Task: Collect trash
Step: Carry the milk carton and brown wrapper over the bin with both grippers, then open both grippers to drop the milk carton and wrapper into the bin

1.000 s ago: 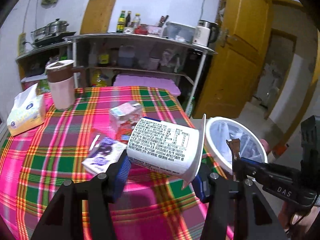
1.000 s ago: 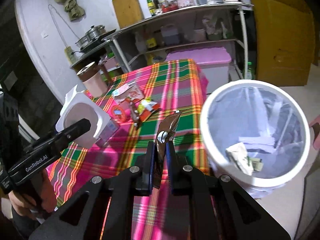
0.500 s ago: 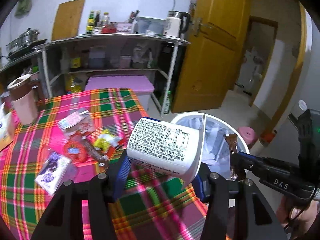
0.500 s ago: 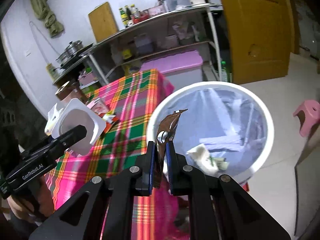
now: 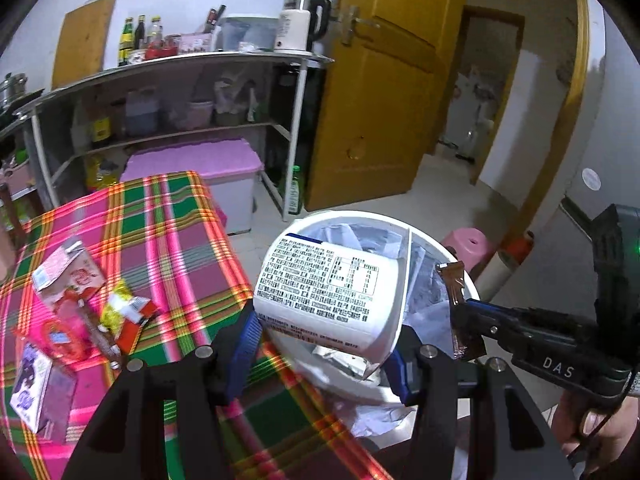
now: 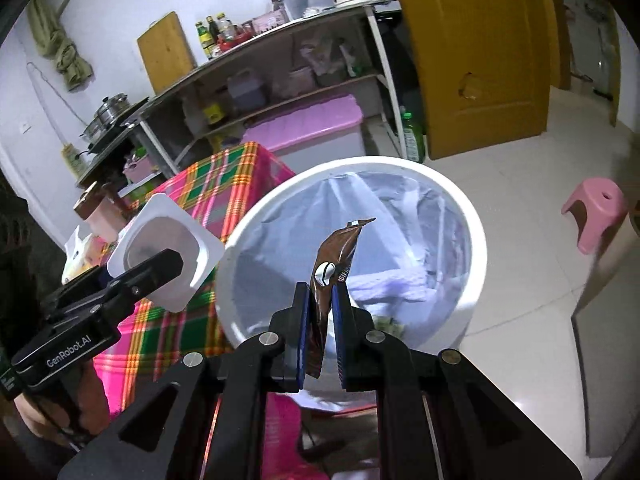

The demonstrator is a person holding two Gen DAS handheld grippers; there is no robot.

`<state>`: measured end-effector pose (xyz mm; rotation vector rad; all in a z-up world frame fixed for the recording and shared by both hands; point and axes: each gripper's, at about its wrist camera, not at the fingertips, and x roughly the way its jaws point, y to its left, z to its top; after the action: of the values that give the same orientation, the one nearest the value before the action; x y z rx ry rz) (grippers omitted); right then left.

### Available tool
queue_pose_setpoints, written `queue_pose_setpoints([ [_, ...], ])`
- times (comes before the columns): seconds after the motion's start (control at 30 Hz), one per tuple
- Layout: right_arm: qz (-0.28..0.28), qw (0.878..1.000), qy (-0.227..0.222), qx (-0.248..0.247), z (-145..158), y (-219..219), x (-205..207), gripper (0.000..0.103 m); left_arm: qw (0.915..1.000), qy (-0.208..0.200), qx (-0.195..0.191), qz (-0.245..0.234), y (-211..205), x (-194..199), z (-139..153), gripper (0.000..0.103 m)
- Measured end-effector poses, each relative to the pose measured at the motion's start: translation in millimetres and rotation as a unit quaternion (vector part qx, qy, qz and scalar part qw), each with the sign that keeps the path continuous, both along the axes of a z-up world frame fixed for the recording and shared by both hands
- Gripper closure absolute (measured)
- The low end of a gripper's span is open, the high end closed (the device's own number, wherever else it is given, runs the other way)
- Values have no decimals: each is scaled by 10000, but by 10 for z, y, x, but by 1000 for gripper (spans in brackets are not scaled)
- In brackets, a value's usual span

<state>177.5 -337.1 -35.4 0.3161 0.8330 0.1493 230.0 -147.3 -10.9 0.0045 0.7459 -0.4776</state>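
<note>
Status, trash run: left gripper (image 5: 324, 340) clamped on white tub (image 5: 328, 292), right gripper (image 6: 320, 320) pinching brown wrapper (image 6: 336, 268), both over the bin (image 6: 476, 240), unreleased. About 5 wrappers and cartons (image 5: 68, 276) remain on the tablecloth (image 5: 180, 240).

Black hand-held gripper (image 6: 320, 340) — blue pads, silver screws.

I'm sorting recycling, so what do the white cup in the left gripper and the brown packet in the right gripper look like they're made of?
White cup: looks like thin rigid plastic, matte, with a flared square rim and fine printed text on its side.
Brown packet: probably plastic or foil film, glossy, creased, with a crimped end.
</note>
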Motion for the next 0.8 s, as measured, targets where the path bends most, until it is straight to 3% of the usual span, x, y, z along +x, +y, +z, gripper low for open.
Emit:
queue_pose_setpoints([
  [0.4,-41,9997,244,-14,-157,-146,115,88,9995,206,-41,-238,-228,220,-179,47],
  [0.57,-109,9997,209,-3,-153,-166,103,78,9994,190,-113,-252,-213,213,-183,44],
  [0.8,-100,9999,75,4,-64,-137,36,78,9995,124,-220,-170,-123,133,-98,44],
])
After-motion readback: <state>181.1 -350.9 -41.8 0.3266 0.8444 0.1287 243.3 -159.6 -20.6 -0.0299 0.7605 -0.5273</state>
